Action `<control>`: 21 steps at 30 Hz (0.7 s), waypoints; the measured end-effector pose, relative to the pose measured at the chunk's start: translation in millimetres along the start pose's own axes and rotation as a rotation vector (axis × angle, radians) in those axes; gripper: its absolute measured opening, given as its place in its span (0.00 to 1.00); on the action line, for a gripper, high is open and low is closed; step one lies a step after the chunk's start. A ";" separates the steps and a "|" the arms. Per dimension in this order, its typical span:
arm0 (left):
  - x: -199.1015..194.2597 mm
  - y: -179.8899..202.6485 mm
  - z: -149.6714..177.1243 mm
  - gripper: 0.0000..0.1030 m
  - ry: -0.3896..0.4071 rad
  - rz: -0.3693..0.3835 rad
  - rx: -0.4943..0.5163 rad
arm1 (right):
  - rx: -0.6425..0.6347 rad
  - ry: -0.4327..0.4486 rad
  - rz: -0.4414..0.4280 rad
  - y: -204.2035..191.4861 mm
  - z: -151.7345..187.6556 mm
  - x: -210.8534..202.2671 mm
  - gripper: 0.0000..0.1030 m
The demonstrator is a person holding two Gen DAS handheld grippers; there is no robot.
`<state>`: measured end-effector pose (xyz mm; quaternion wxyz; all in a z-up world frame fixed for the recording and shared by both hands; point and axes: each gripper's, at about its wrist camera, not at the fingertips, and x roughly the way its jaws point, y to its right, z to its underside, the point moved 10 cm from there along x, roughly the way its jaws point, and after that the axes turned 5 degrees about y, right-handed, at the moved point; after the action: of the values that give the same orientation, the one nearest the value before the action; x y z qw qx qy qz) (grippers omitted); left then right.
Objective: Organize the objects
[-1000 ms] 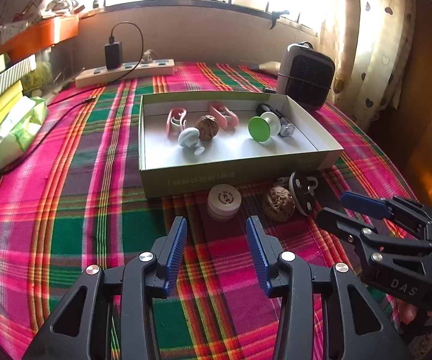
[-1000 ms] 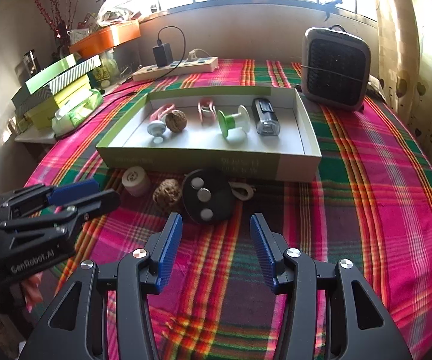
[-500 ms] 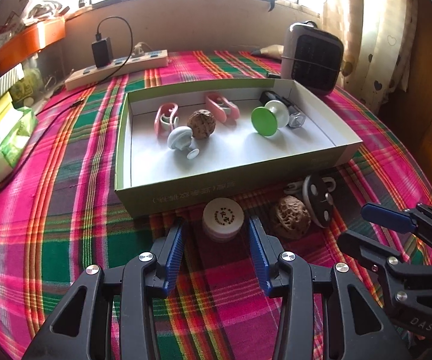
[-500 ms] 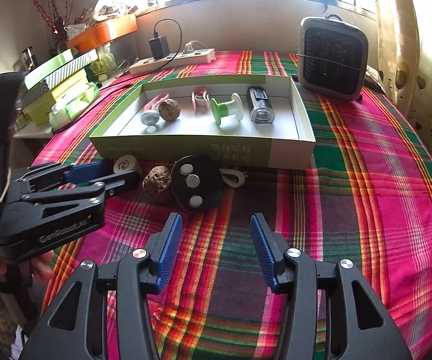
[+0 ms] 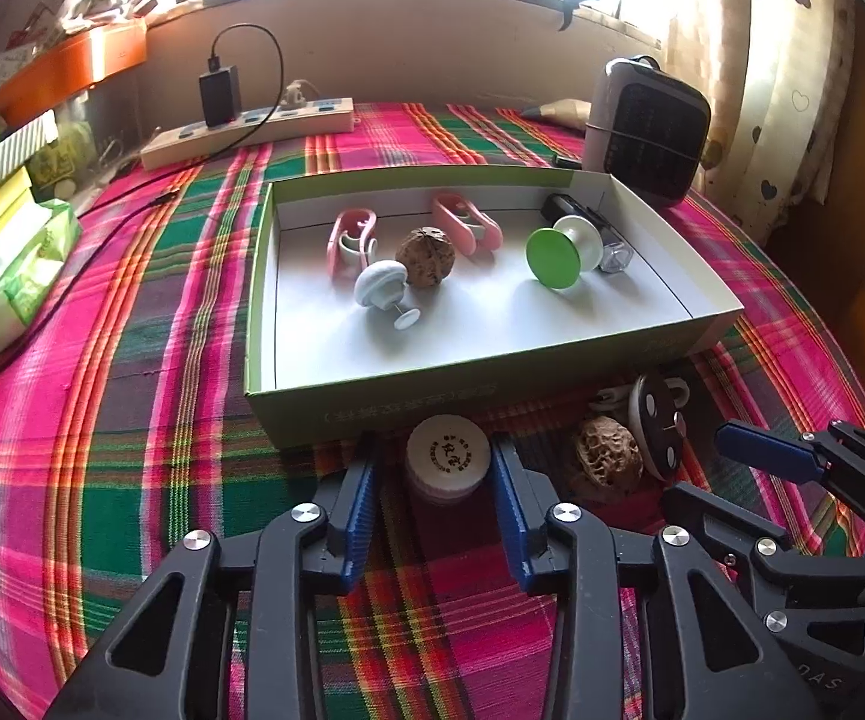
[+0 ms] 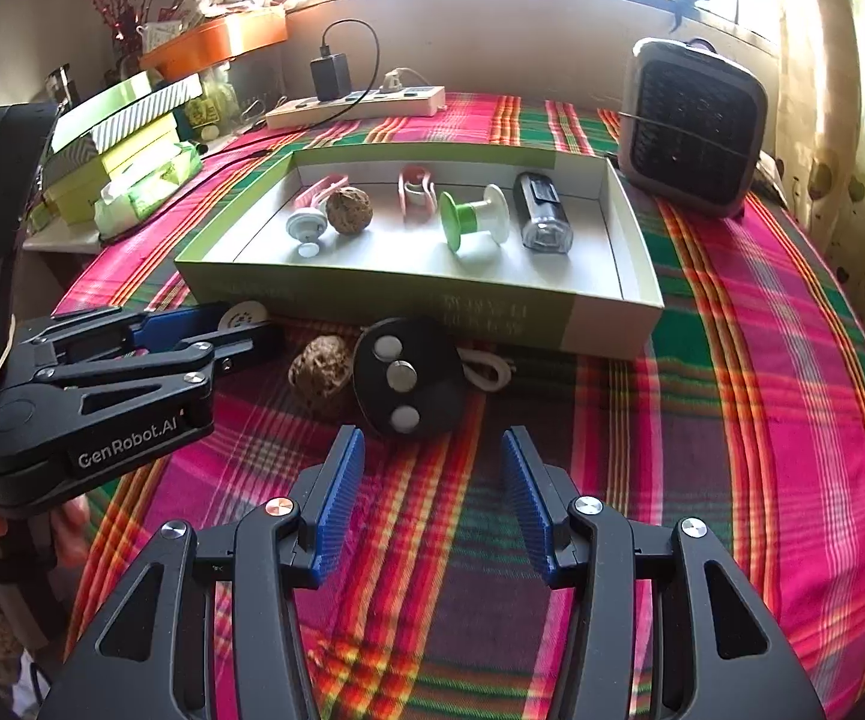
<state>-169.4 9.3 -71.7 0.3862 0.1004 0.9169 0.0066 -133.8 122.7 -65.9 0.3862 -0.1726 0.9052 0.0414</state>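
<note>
Blue ribbed pads of the left gripper (image 5: pixel 432 468) flank the round white plastic puck (image 5: pixel 447 456); jaws closing, right pad at its rim, left pad a sliver off. Puck lies just before the front wall of the green-and-white cardboard box (image 5: pixel 408 402). Right of the puck: brown wrinkled walnut (image 5: pixel 606 459), then black disc with three silver buttons (image 6: pixel 409 384). Right gripper (image 6: pixel 432 480) spread, empty, just before the disc.
</note>
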 end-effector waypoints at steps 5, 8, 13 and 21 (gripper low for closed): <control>-0.8 -3.2 0.4 0.29 0.009 0.008 -0.012 | -0.022 -0.016 0.004 -5.2 -2.2 7.5 0.48; -0.9 -4.2 0.1 0.29 0.011 0.017 -0.017 | -0.036 -0.018 0.010 -8.1 -5.3 11.4 0.48; -1.1 -4.8 0.5 0.29 0.013 0.027 -0.025 | -0.061 -0.025 0.040 -9.0 -6.9 16.3 0.48; -1.5 -4.8 0.6 0.29 0.015 0.045 -0.041 | -0.045 -0.015 0.057 -5.0 -9.9 17.4 0.48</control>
<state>-168.8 4.2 -71.5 0.3809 0.1129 0.9170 0.0347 -150.1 111.0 -71.1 0.3875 -0.1553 0.9057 0.0739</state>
